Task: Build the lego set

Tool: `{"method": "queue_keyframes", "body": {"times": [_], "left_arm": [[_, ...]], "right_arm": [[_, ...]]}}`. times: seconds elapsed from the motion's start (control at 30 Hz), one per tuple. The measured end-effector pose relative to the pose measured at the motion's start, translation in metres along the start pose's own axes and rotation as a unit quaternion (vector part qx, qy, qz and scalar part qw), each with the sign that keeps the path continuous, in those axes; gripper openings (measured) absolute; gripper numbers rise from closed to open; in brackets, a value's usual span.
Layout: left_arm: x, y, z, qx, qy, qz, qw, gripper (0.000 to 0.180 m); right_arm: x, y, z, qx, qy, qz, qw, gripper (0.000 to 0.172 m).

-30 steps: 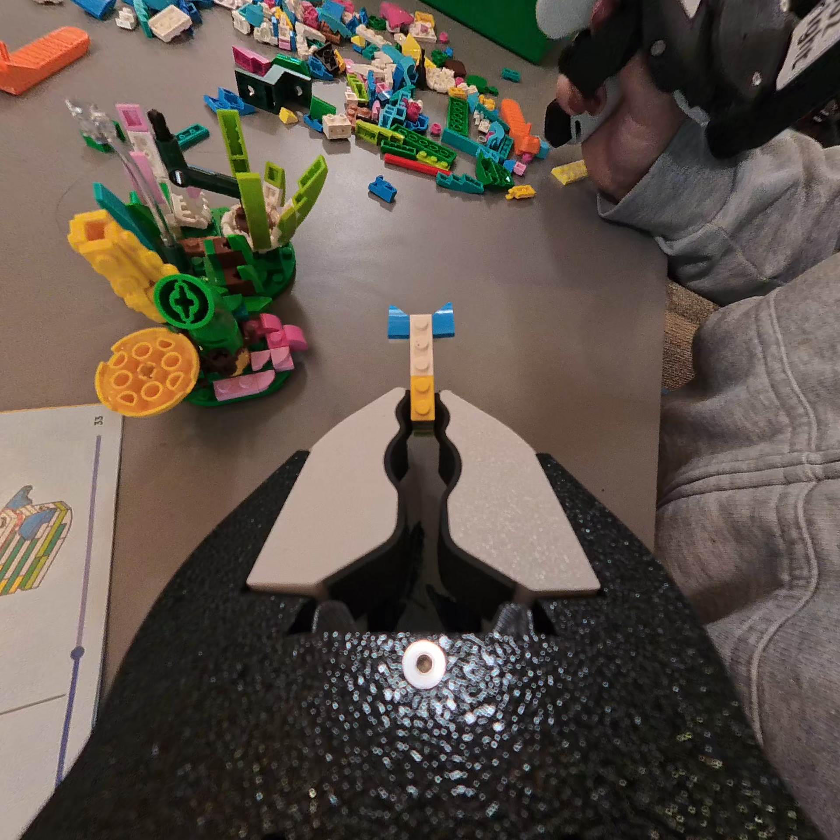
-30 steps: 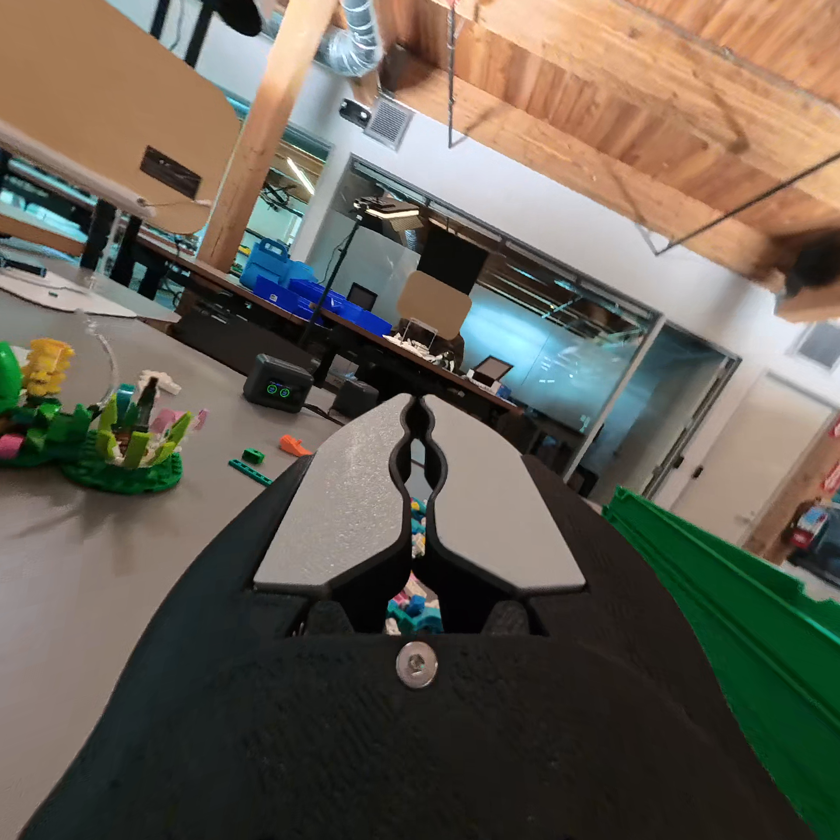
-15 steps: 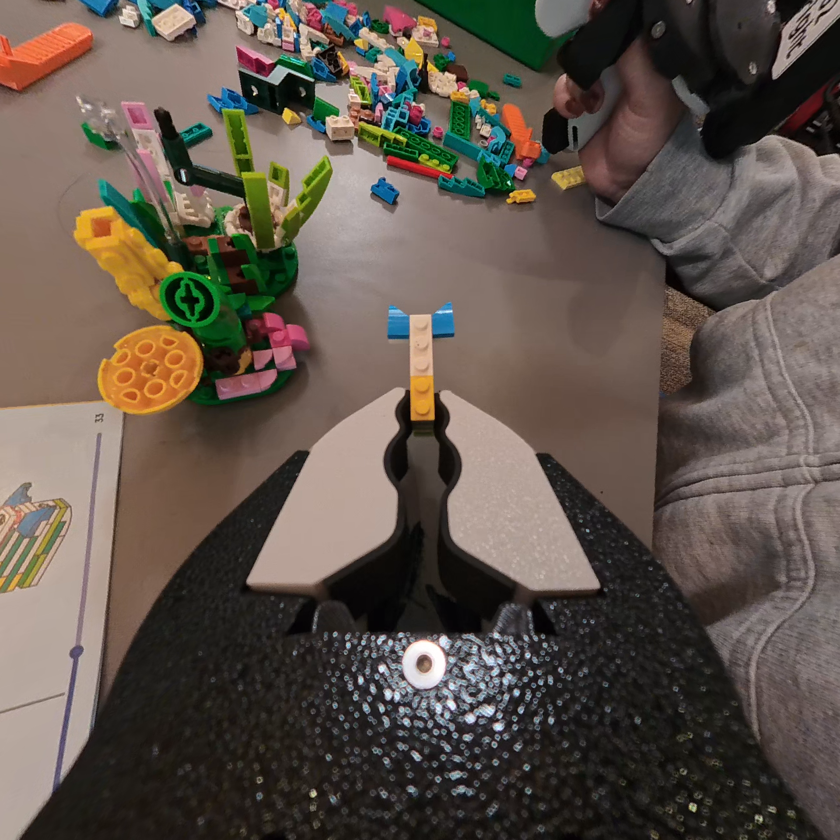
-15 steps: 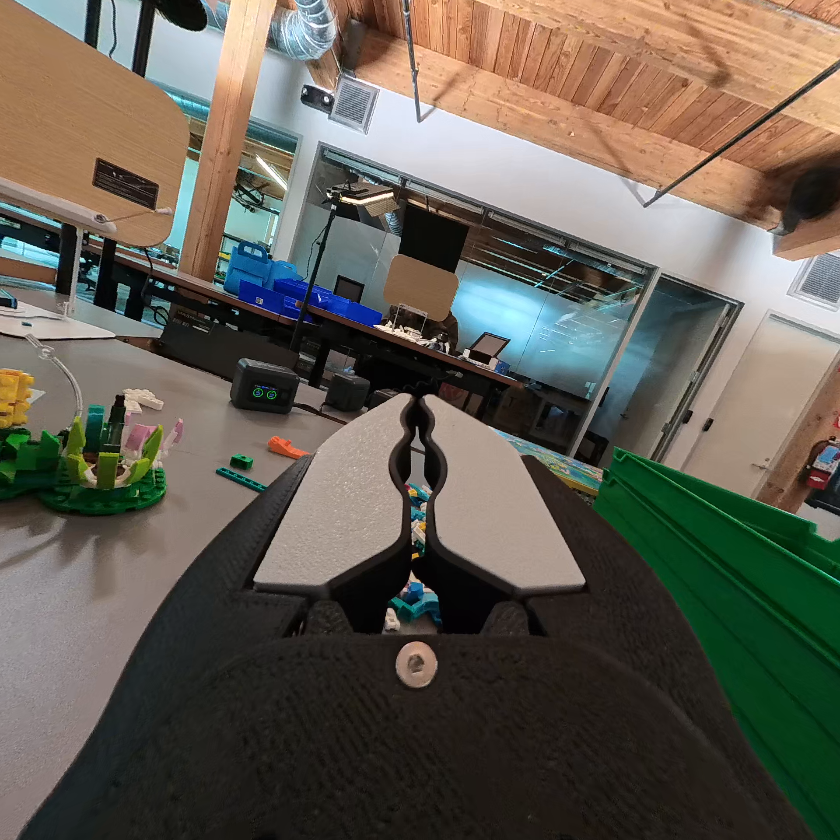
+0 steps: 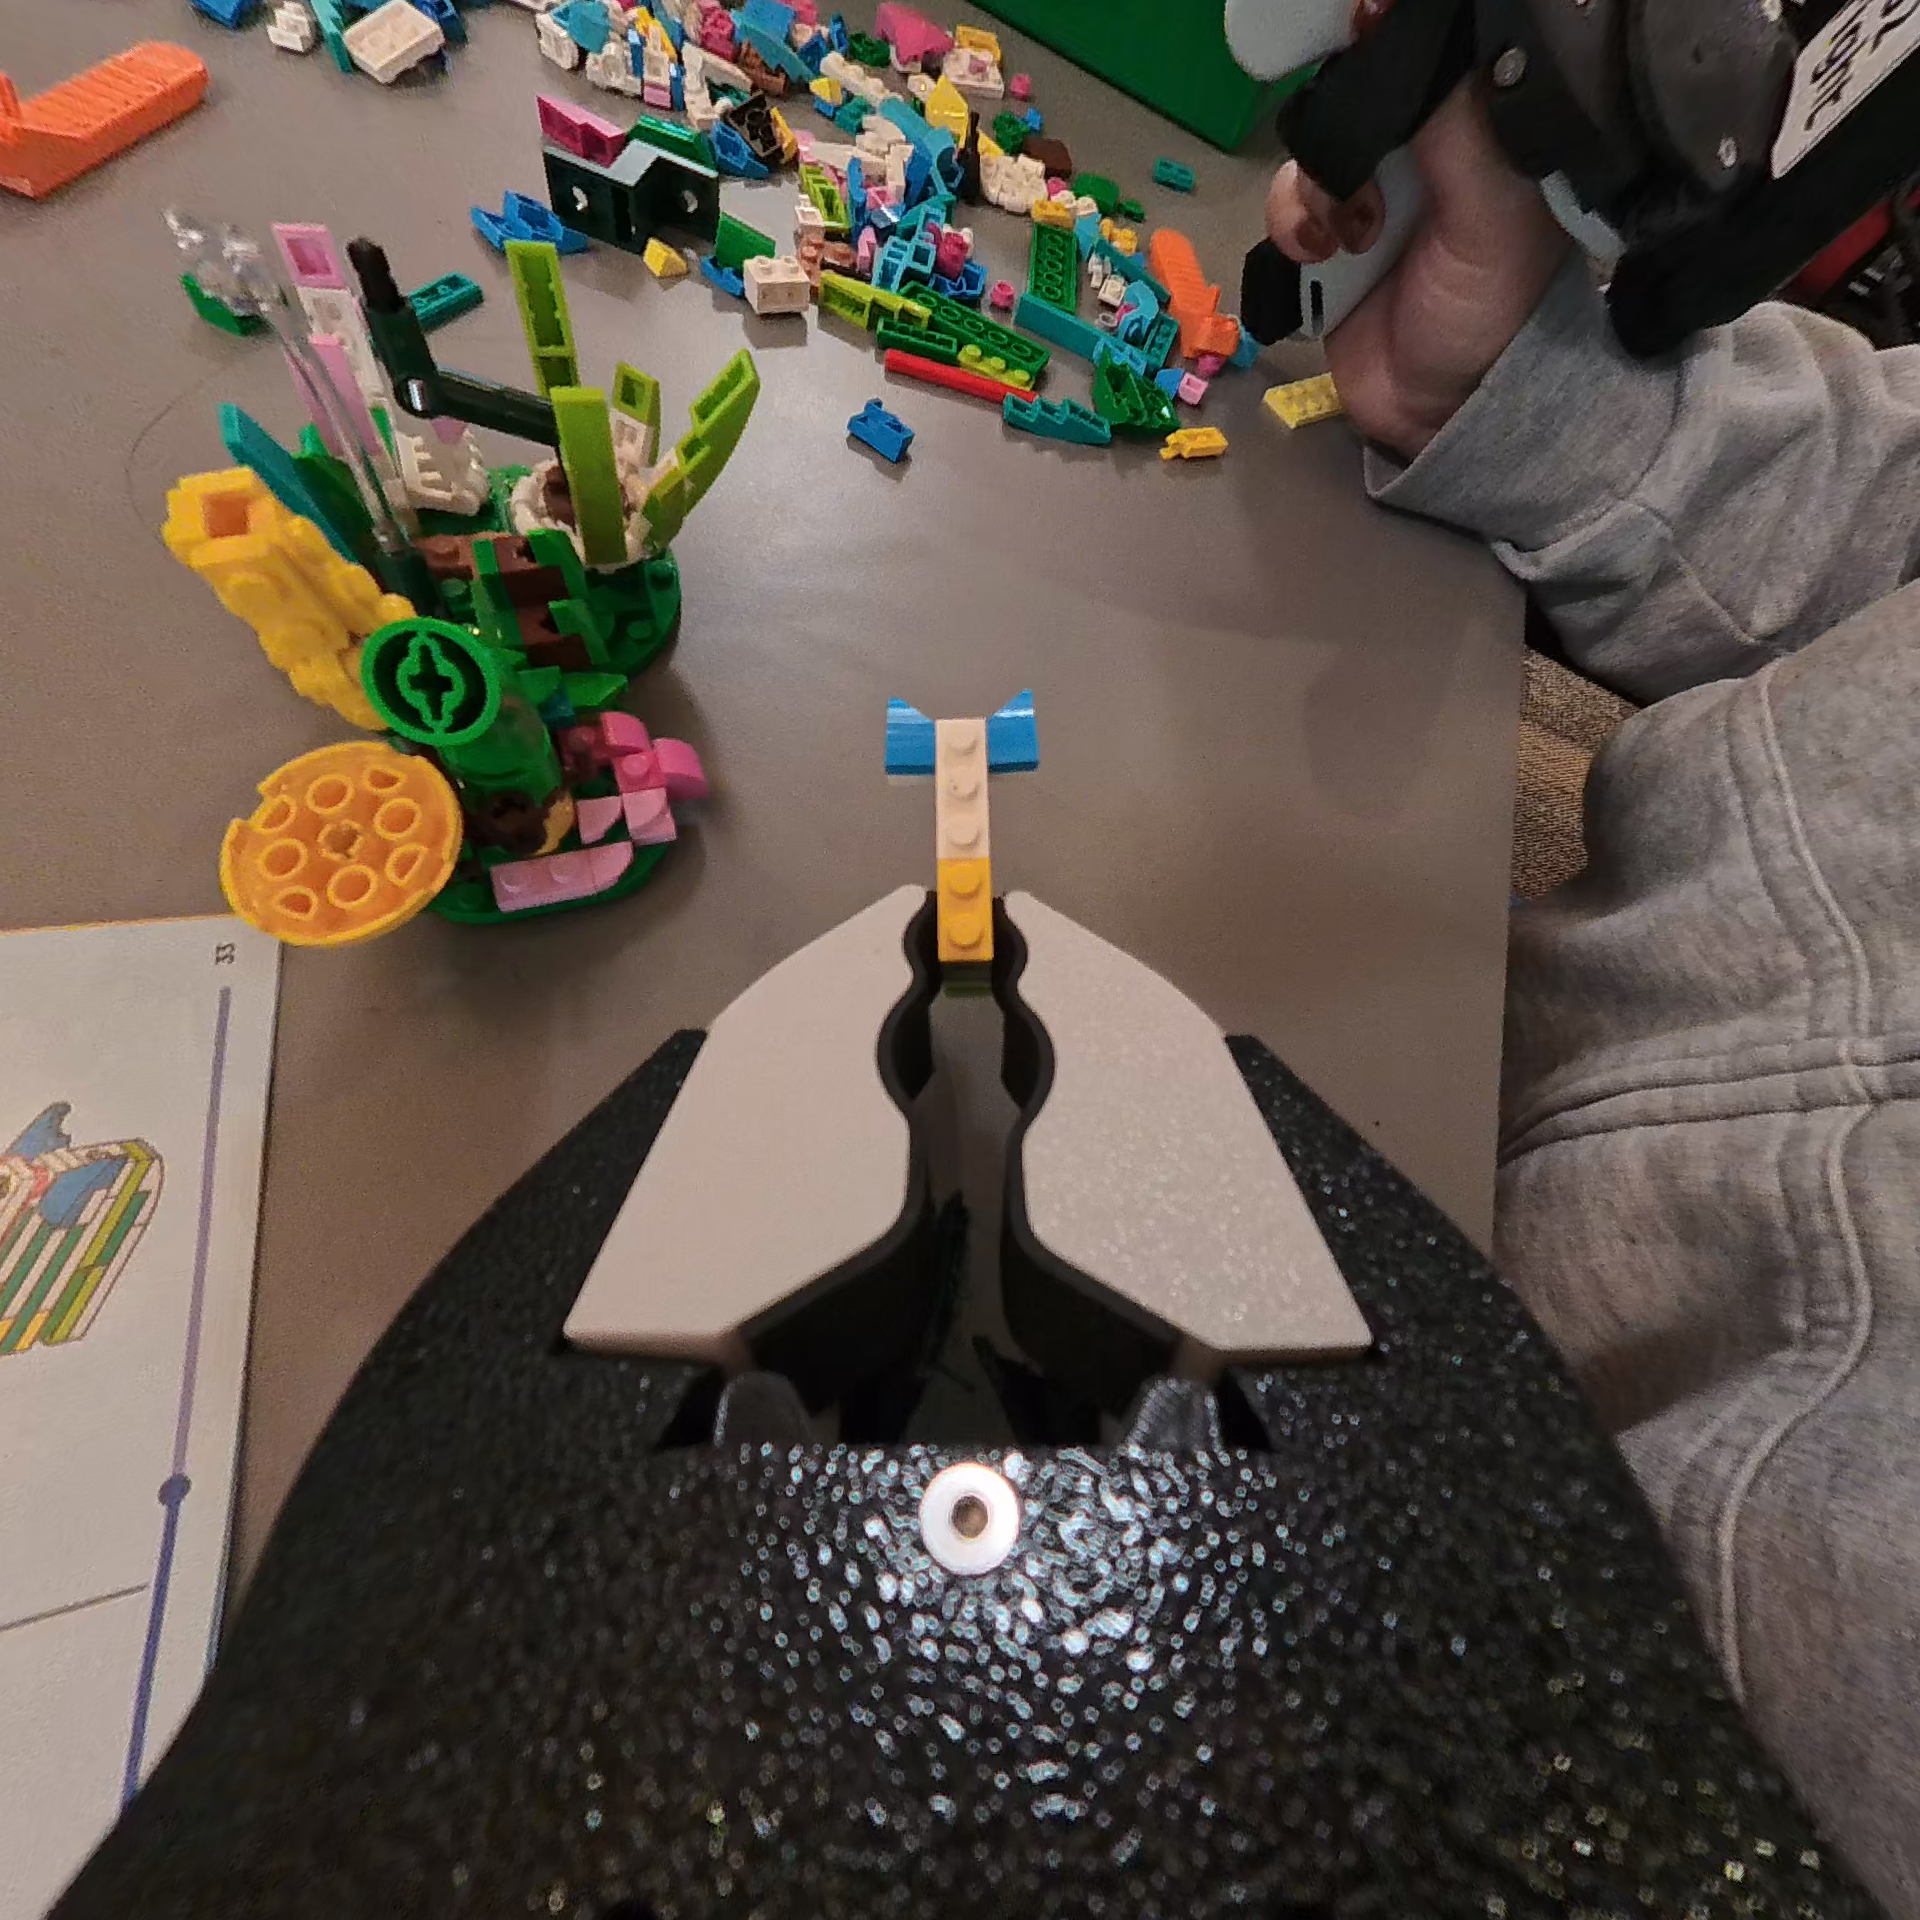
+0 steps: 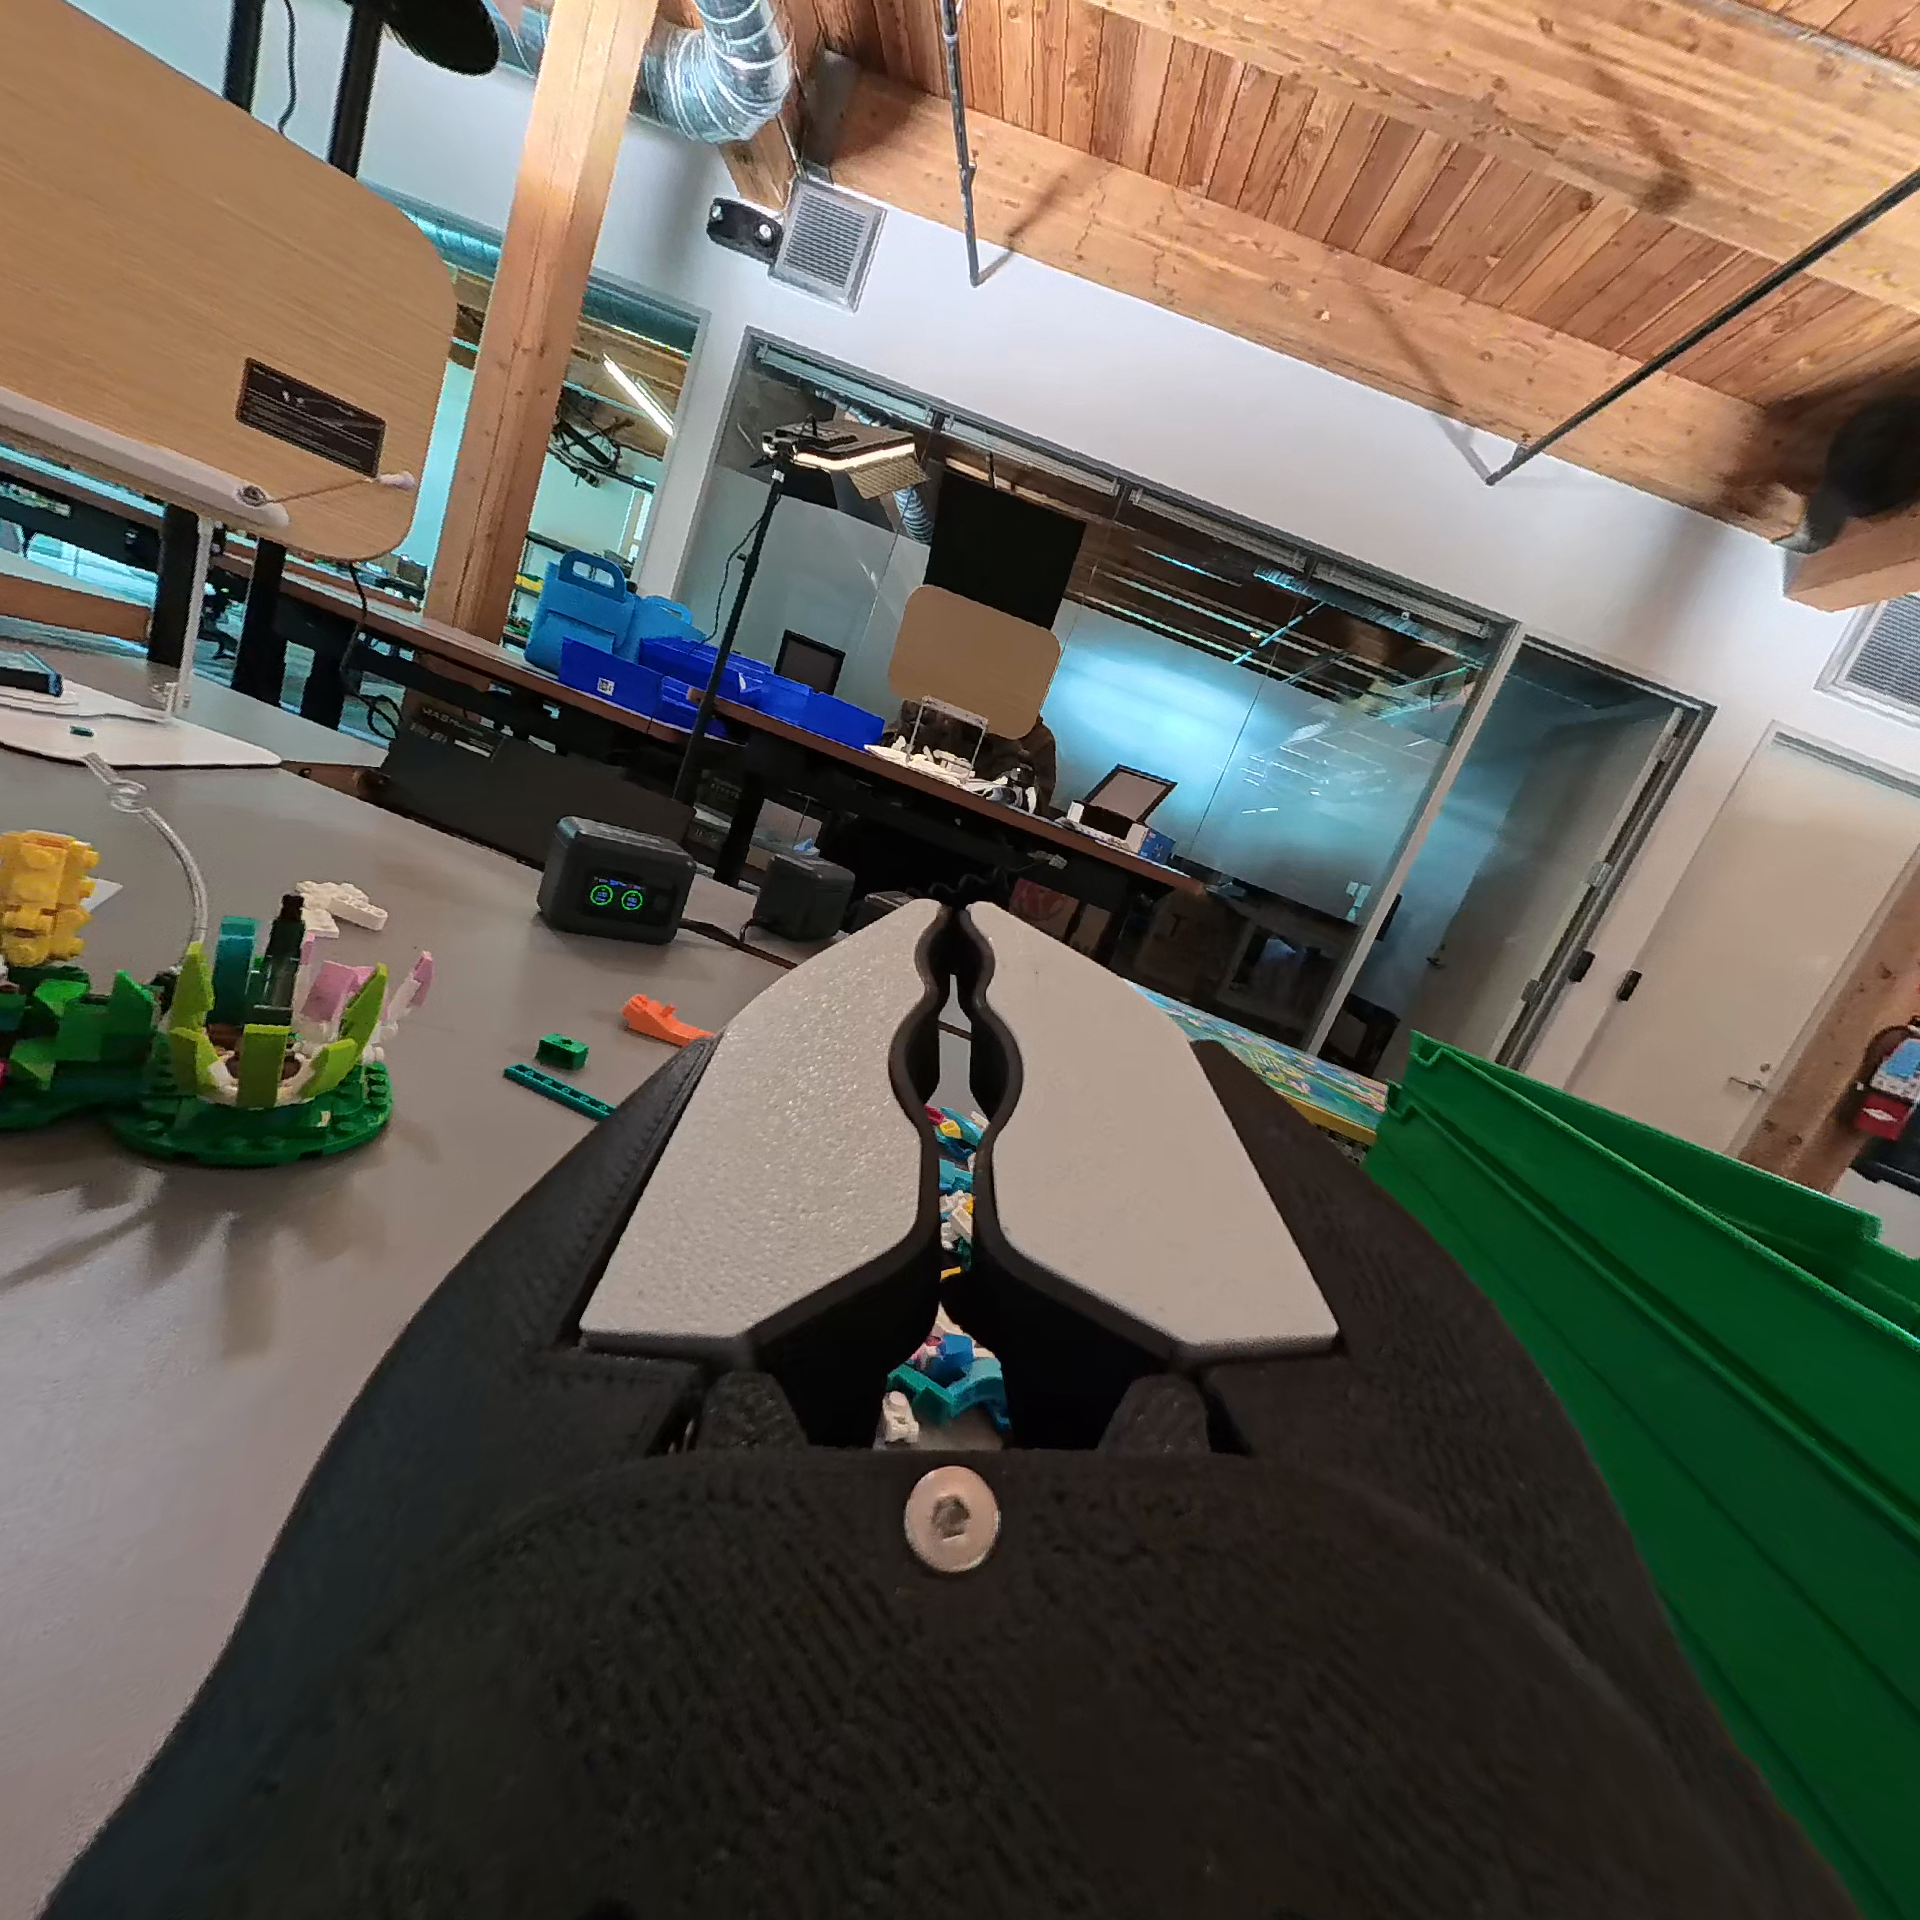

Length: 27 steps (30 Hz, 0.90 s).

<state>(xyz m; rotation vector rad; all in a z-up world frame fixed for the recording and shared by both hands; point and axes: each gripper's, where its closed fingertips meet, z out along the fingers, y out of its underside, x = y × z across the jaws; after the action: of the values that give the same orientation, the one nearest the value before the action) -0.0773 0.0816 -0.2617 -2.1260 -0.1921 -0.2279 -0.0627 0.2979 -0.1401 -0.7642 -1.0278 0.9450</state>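
Note:
My left gripper (image 5: 963,930) is shut on a small brick assembly (image 5: 962,821): a yellow plate at the pads, a white plate beyond it and blue wedge pieces at the far end. It holds it above the grey table (image 5: 1091,623). A green brick plant model (image 5: 457,623) with yellow and pink parts stands to the left. My right gripper (image 6: 954,920) is shut with nothing between its tips, raised and tilted up over a pile of loose bricks (image 6: 951,1174). In the left wrist view it shows at top right in a hand (image 5: 1434,270).
Loose coloured bricks (image 5: 914,208) lie across the far table. An instruction booklet (image 5: 94,1247) lies at the left. A green bin (image 6: 1662,1299) stands on the right. An orange piece (image 5: 94,109) lies far left. A grey-sleeved arm (image 5: 1714,935) fills the right edge. A small black device (image 6: 615,894) sits farther back.
My left gripper keeps its hold on the brick assembly and barely moves. The right gripper stays shut and its view has swung slightly, levelling then tilting again.

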Motion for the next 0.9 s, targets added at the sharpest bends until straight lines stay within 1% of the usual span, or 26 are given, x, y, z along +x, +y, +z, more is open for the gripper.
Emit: {"method": "queue_keyframes", "body": {"times": [0.5, 0.63, 0.7, 0.77, 0.8, 0.83, 0.87, 0.9], "left_arm": [[0.0, 0.0, 0.0, 0.001, 0.0, -0.001, 1.0, 0.009], [0.0, 0.0, 0.0, 0.0, 0.0, -0.001, 1.0, 0.009], [0.0, 0.0, 0.0, -0.001, 0.001, -0.003, 1.0, 0.009], [0.0, 0.0, 0.0, 0.0, 0.001, -0.004, 1.0, 0.009], [0.0, 0.0, 0.0, 0.0, 0.001, -0.005, 1.0, 0.009], [0.0, 0.0, 0.0, 0.001, 0.002, -0.005, 1.0, 0.009], [0.0, 0.0, 0.0, 0.001, 0.002, -0.005, 1.0, 0.009], [0.0, 0.0, 0.0, 0.002, 0.002, -0.005, 1.0, 0.009]], "right_arm": [[-0.007, -0.001, 0.001, 0.003, -0.011, -0.012, 1.0, 0.0], [-0.007, 0.007, 0.005, -0.018, -0.015, -0.003, 1.0, 0.0], [-0.007, 0.022, 0.013, -0.067, -0.035, 0.033, 0.997, 0.006], [-0.001, 0.047, 0.024, -0.153, -0.05, 0.044, 0.986, 0.004], [0.003, 0.063, 0.03, -0.21, -0.06, 0.047, 0.975, 0.004], [0.003, 0.079, 0.035, -0.271, -0.085, 0.057, 0.957, 0.004], [0.0, 0.093, 0.037, -0.331, -0.119, 0.074, 0.933, 0.003], [0.002, 0.101, 0.042, -0.367, -0.134, 0.086, 0.916, 0.002]]}}
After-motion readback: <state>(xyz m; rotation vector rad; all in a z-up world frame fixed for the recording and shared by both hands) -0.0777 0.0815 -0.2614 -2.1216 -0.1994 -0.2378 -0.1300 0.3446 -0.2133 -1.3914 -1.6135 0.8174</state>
